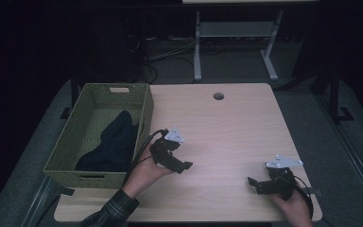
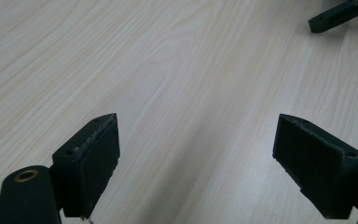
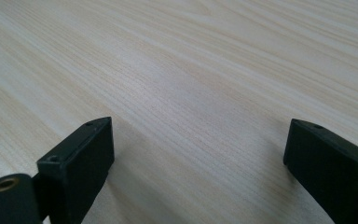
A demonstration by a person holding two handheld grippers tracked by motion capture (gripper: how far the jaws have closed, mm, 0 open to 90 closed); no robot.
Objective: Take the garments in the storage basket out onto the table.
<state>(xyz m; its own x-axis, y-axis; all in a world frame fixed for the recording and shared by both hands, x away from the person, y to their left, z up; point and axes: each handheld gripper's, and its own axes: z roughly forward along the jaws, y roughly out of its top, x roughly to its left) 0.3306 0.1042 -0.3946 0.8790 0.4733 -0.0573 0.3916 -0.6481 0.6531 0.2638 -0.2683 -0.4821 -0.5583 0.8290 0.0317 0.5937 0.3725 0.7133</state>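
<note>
The dark cloth (image 1: 112, 144) lies bunched inside the green woven basket (image 1: 147, 108) at the left edge of the table (image 1: 227, 127), so I judge the putting-away step is finished and both tools are idling over bare wood. My left claw (image 1: 182, 165) sits just beside the basket's near right corner, angled toward the middle of the table; its jaws stand wide apart with nothing between them, only wood grain showing through the gap. My right claw (image 1: 254, 182) hovers near the front right corner, well apart from the basket, jaws likewise spread wide and holding nothing. I see no other loose item on the tabletop, so my next move would probably be resting.
</note>
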